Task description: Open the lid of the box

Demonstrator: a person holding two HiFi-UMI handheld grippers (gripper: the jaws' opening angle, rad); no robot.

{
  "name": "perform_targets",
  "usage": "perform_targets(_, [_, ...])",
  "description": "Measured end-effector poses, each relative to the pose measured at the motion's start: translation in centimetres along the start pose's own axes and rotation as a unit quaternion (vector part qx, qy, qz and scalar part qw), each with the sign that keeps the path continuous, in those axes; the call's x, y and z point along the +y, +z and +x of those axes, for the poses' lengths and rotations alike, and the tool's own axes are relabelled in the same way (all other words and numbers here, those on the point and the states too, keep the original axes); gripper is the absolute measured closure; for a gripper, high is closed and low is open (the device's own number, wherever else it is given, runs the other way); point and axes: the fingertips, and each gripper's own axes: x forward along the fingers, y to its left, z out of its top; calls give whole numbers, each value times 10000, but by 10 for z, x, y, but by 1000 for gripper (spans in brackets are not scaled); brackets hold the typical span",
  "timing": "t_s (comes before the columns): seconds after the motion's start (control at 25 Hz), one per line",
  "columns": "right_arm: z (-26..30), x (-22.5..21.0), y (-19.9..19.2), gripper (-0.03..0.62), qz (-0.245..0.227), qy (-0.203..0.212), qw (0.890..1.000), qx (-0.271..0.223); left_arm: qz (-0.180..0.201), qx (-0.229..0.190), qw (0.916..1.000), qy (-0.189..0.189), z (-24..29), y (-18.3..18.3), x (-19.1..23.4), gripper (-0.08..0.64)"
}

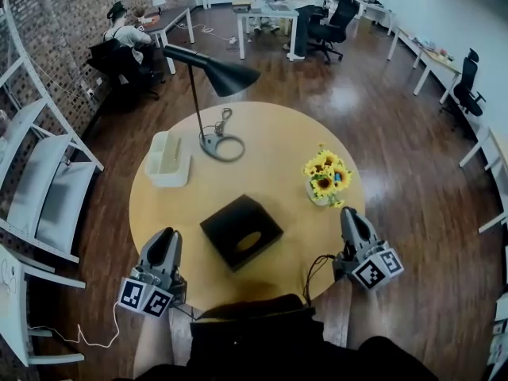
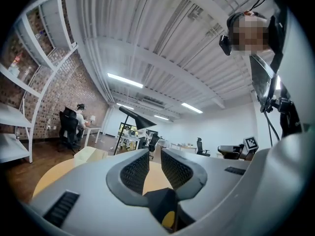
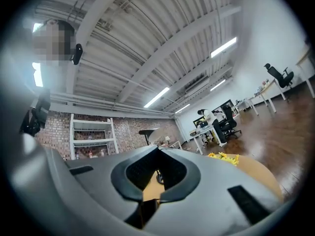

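Note:
A black box with an oval opening in its lid sits closed on the round wooden table, near the front edge. My left gripper rests at the table's front left, a hand's width from the box, and its jaws are shut on nothing. My right gripper lies at the front right, farther from the box, also shut and empty. In the left gripper view the left gripper tilts up toward the ceiling. The right gripper does the same in its own view. Neither gripper view shows the box.
A black desk lamp with a ring base stands at the table's back. A white organiser is at the left and a pot of sunflowers at the right. White chairs stand left of the table. A cable hangs off the front edge.

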Motion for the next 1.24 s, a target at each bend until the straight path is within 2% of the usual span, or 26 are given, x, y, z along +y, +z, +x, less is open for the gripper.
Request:
perform_targets(0.48, [10,11,-22,591,12,253,9990,380,66,294,9992,-260,7,-20,-28,500])
perform_targets(0.8, [3,5,-23,592,-59,61,9992,393,199,354,9992,-15,-10,-25,-5,500])
perform_targets(0.96, [5,8,-20,592,-187,16,9990,400,109,310,9994,136,-13,-29,6,500])
perform_targets(1.24, [2,8,-22,592,-88,-74,9993,354,-32,293,9994,199,-14,-30,14,500])
